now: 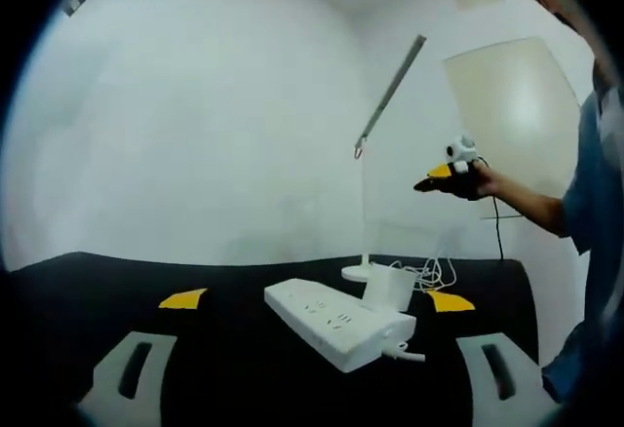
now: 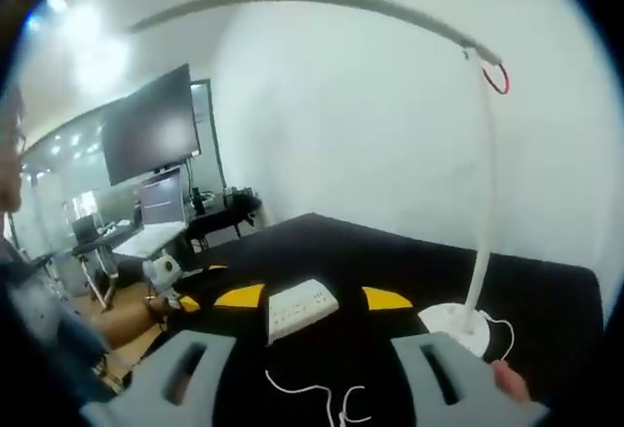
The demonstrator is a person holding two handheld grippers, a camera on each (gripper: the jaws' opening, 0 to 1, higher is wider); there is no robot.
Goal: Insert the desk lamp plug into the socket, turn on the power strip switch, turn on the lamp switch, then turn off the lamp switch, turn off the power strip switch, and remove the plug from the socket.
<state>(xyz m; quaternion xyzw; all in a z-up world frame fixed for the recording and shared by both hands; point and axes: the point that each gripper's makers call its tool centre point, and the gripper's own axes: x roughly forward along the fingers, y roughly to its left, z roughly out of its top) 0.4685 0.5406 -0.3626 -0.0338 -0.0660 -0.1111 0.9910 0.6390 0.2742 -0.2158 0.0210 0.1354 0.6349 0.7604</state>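
A white power strip (image 1: 341, 325) lies on the black table (image 1: 88, 291), its own cord leaving the near end. Behind it stands a white plug block (image 1: 390, 286) with a coiled white cable (image 1: 432, 273); whether it sits in a socket I cannot tell. The white desk lamp (image 1: 359, 273) rises behind, its arm slanting up. My left gripper (image 1: 316, 299) is open and empty, just short of the strip. A hand holds my right gripper (image 1: 441, 175) high beside the lamp post. In the right gripper view, that gripper (image 2: 313, 296) is open above the strip (image 2: 302, 308), with the lamp base (image 2: 458, 320) to its right.
White walls stand behind the table. The right gripper view shows a dark screen (image 2: 151, 125) and desks (image 2: 210, 220) across the room, the left gripper (image 2: 168, 286) in a hand at the left, and loose white cable (image 2: 312, 388) on the table. A person's sleeve (image 1: 590, 203) is at the right.
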